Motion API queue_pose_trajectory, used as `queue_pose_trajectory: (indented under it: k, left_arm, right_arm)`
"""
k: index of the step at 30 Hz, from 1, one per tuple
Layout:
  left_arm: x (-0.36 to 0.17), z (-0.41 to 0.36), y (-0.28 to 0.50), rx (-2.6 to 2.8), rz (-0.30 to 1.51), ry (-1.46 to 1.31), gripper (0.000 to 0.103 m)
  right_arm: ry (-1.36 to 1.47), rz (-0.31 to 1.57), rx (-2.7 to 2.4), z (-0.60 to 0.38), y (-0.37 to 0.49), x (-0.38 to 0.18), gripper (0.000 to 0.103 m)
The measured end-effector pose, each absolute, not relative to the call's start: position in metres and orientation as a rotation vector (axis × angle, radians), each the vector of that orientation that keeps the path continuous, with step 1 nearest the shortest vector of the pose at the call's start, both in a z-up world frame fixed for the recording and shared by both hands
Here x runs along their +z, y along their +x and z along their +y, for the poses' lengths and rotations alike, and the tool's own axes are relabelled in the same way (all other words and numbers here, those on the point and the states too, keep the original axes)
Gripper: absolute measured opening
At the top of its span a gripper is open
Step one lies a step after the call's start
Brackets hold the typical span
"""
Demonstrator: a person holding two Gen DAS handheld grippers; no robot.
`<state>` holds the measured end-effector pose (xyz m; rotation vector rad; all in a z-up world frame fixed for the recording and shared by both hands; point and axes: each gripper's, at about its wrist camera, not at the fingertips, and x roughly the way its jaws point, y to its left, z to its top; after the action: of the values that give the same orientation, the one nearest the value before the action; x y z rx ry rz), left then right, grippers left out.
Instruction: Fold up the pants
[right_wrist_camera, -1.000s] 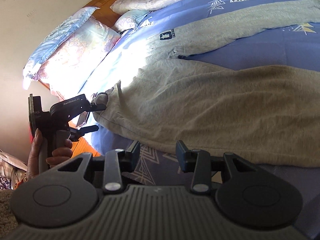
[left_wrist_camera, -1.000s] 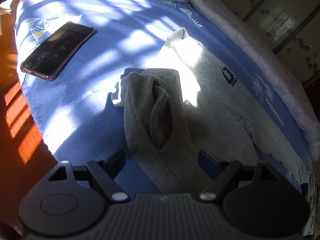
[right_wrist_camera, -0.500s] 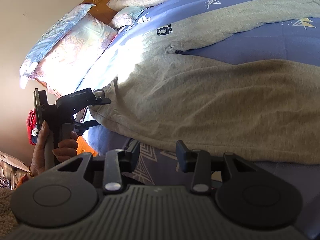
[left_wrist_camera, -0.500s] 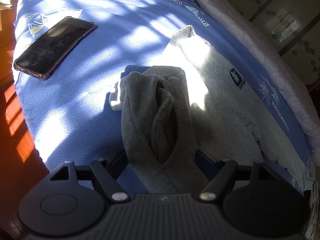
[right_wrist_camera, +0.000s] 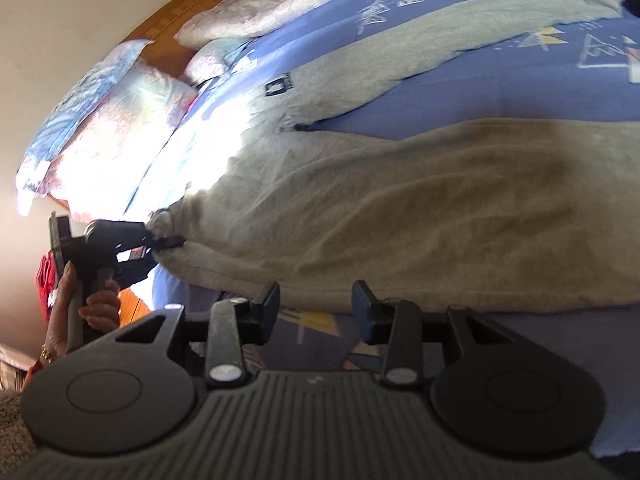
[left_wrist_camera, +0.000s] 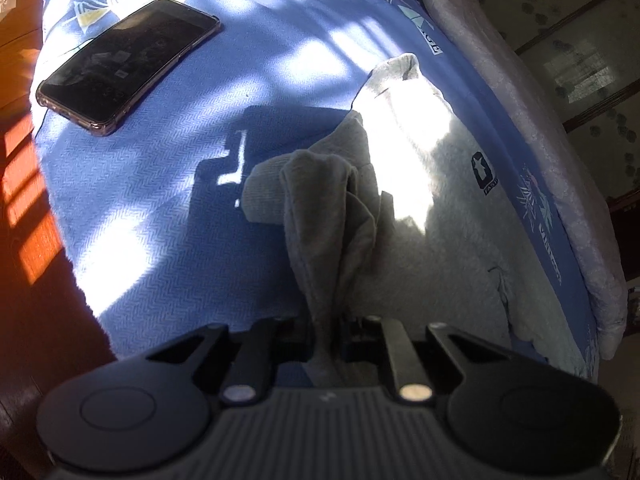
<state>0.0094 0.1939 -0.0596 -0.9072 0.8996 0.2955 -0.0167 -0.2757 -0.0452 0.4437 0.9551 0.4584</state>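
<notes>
Grey fleece pants (right_wrist_camera: 400,208) lie spread across the blue bedsheet, both legs running to the right. In the left wrist view the waistband corner (left_wrist_camera: 328,216) is bunched and lifted between the fingers of my left gripper (left_wrist_camera: 326,332), which is shut on it. The left gripper also shows in the right wrist view (right_wrist_camera: 160,240), clamped on the waist edge. My right gripper (right_wrist_camera: 316,306) is open and empty, its fingertips just short of the near edge of the lower pant leg.
A black phone (left_wrist_camera: 128,64) in a clear case lies on the sheet (left_wrist_camera: 160,220) at the far left. The bed edge and orange wooden floor (left_wrist_camera: 28,184) are left. Pillows (right_wrist_camera: 104,120) and a folded quilt (right_wrist_camera: 280,4) lie by the headboard.
My left gripper has closed on the pants' waistband, gathering the cloth into a narrow bunch. My right gripper has edged closer to the pant leg's near edge, still open.
</notes>
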Motion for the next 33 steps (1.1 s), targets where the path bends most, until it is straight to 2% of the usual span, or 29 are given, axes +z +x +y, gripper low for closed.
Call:
queue_pose_trajectory:
  k: [9,19,21,22,25,29,31,33]
  left_arm:
    - [-0.048,0.224,-0.024,0.292,0.887,-0.993,0.010]
    - [-0.043,0.226,-0.021,0.285,0.882,-1.002,0.010]
    - [-0.042,0.228,-0.021,0.279,0.881,-1.012,0.010]
    - [-0.040,0.229,-0.021,0.275,0.880,-1.014,0.010]
    - [-0.031,0.231,-0.022,0.233,0.867,-1.051,0.010]
    - [-0.014,0.230,-0.022,0.228,0.849,-1.011,0.010]
    - [-0.012,0.234,-0.024,0.241,0.848,-1.002,0.010]
    - [-0.014,0.238,-0.026,0.251,0.853,-1.008,0.010]
  right_arm:
    - [0.708,0.905,0.056,-0.407,-0.063,-0.059,0.043]
    - [1.024,0.748,-0.069,-0.456,-0.057,-0.076,0.043]
    - [1.047,0.716,-0.114,-0.466,-0.053,-0.074,0.036]
    - [1.032,0.693,-0.150,-0.471,-0.053,-0.067,0.008]
    - [0.920,0.554,-0.203,-0.470,-0.061,-0.027,0.008]
    - [0.355,0.291,-0.200,-0.410,-0.086,0.059,0.007]
    - [0.249,0.267,-0.205,-0.393,-0.096,0.070,0.008]
    - [0.248,0.318,-0.227,-0.392,-0.100,0.060,0.008]
